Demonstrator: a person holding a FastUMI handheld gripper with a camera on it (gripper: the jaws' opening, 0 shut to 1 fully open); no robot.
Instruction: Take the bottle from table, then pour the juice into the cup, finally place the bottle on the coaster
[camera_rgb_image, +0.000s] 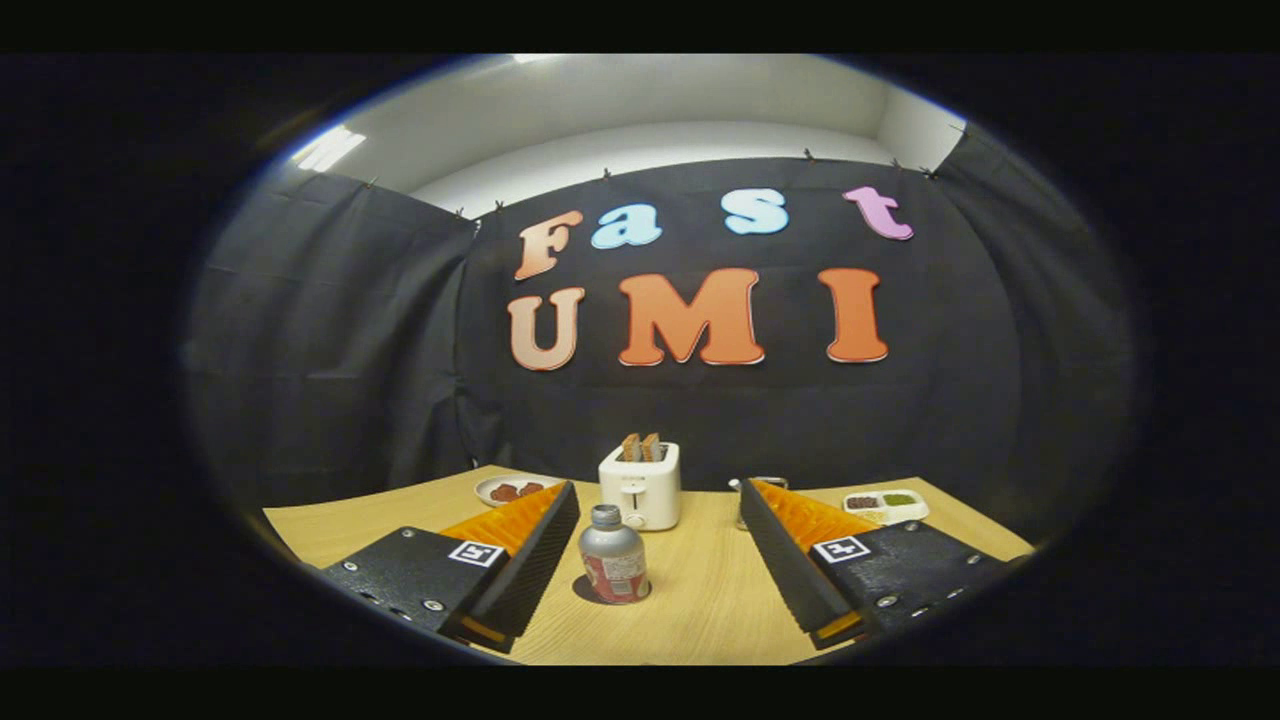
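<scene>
Wooden table (700, 610) bears the bottle (613, 568) between the wide-open, empty gripper (660, 560).

A light wood-grain tabletop (700, 600) fills the lower middle of the frame. A bottle (613, 556) stands upright on a dark round coaster (590, 592) at lower centre. Behind it sits a white toaster (641, 485). At left lies a plate (506, 489), at right a divided dish (886, 505), beside a cup (745, 500).

The hand-held gripper (660, 560) has its fingers spread wide.
</scene>
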